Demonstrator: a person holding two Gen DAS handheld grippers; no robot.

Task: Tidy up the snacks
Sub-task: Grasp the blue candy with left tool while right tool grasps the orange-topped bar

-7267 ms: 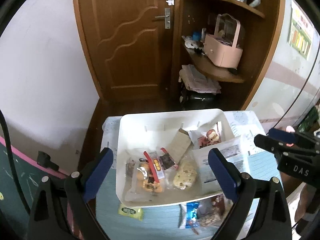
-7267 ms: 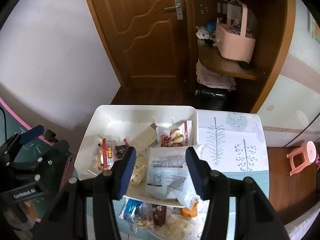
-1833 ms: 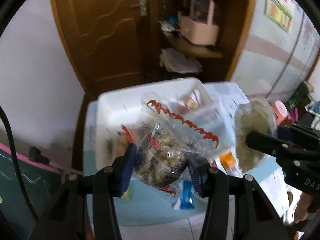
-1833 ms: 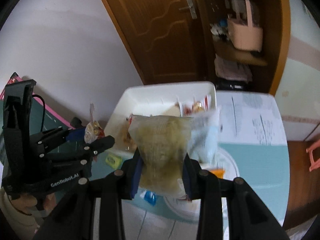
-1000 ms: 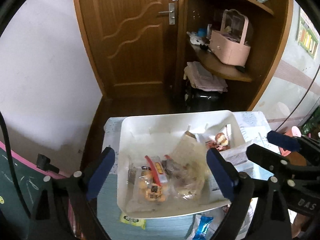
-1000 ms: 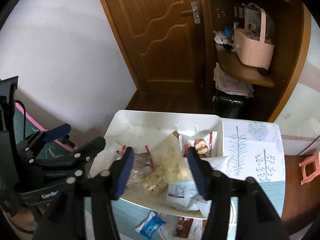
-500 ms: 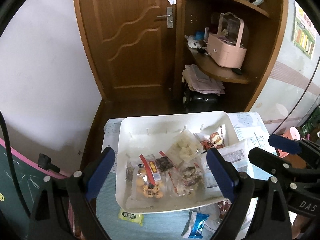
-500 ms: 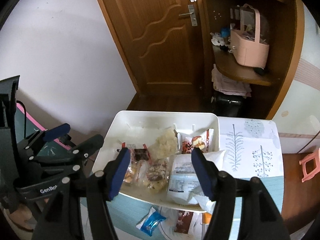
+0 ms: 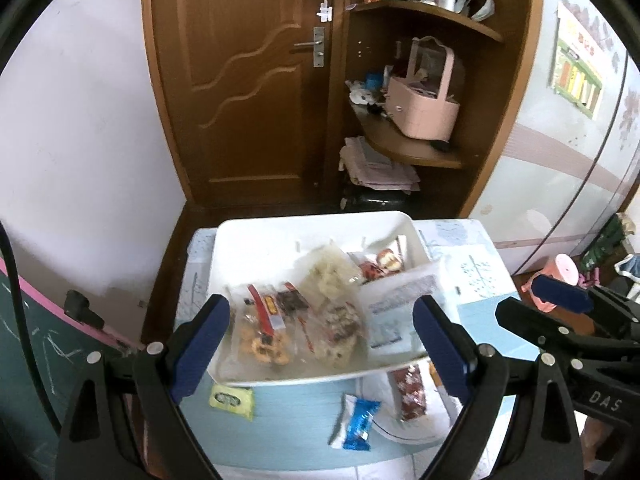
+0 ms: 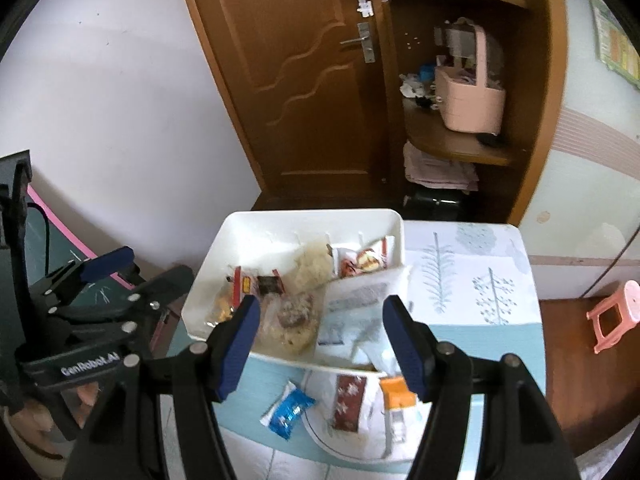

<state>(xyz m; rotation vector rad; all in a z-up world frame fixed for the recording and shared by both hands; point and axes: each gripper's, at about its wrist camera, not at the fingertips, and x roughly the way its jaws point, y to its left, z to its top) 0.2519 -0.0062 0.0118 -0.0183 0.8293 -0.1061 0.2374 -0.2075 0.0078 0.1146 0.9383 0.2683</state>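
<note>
A white bin [image 9: 312, 226] stands on the small table and holds several snack bags: a clear bag of brown nuggets [image 9: 336, 332], a pale bag [image 9: 330, 274] and a large white pouch [image 9: 396, 304]. My left gripper [image 9: 320, 346] hangs open above the bin's near edge with nothing between its fingers. In the right wrist view my right gripper [image 10: 322, 344] is also open and empty above the bin [image 10: 312, 220]. In front of the bin lie a blue packet [image 10: 290, 408], a dark red packet [image 10: 348, 402], an orange packet [image 10: 396, 400] and a yellow-green packet [image 9: 232, 398].
The red and orange packets rest on a white plate [image 10: 320, 436]. The table's cloth [image 10: 472, 280] is bare to the right of the bin. Behind stand a wooden door [image 9: 248, 80] and corner shelves with a pink basket [image 9: 424, 112]. A pink stool [image 10: 616, 316] is at the right.
Both grippers, shut on snack bags about two seconds ago, have let them go. The bags have settled in the bin. Both grippers have drawn back, showing more of the table's front.
</note>
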